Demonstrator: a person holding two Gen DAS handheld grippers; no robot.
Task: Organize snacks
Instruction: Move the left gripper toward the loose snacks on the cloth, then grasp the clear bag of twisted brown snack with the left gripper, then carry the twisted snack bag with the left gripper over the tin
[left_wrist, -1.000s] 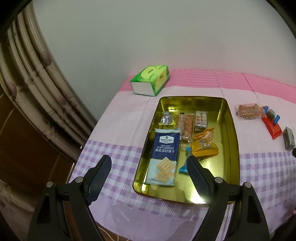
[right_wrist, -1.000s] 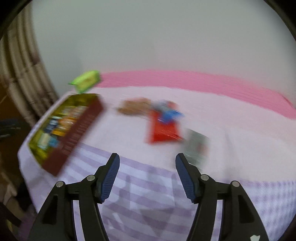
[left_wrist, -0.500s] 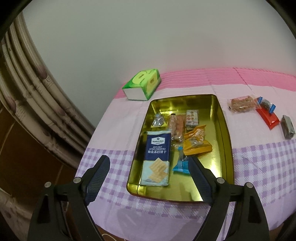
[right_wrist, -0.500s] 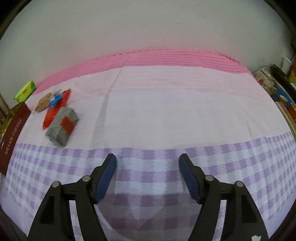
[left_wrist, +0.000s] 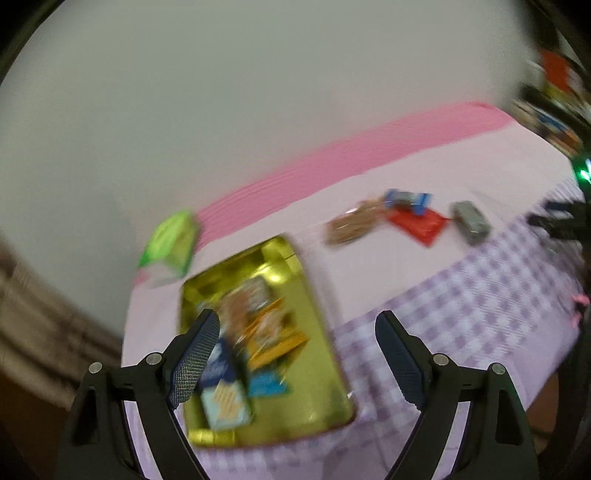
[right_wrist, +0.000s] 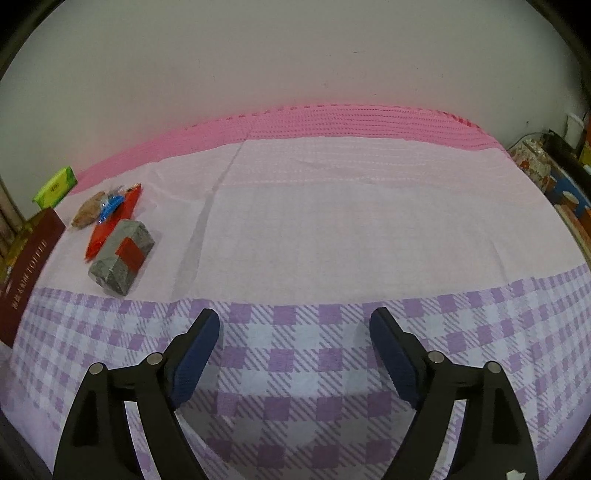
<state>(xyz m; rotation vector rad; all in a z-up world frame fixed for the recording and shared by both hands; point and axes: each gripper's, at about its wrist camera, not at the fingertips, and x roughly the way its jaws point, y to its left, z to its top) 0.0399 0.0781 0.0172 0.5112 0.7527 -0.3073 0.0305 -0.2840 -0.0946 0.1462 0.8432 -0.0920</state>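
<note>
Gold is where your snacks are headed — the gold tin (left_wrist: 325, 369) sits at the left end of the counter (right_wrist: 351, 221) on its pink and lilac-check cloth, already carrying a blue cracker pack (left_wrist: 221, 391), orange wrappers (left_wrist: 277, 343) and a few smaller pieces too smeared to name. Four snacks are not yet in it: a brown biscuit pack (right_wrist: 88, 213), a blue-ended wrapper (right_wrist: 110, 205), a flat red packet (right_wrist: 110, 229) and a grey bar with a red label (right_wrist: 122, 256), clustered just right of the tin, the grey bar nearest you. Your left tongs (left_wrist: 295, 354) have swung and rolled within the last second, so the tin now shows tilted and blurred where it lay square before; they stand wide apart with nothing between them. Your right tongs (right_wrist: 295, 354) have just been opening and have come to rest over bare checked cloth, also empty, the snack cluster well off to their left — a second ago they pointed straight at it. By the look of it you are between picks: both pairs are free, the grey bar is the easiest next target, and a green tissue box (right_wrist: 55, 188) at the back needs no handling.
</note>
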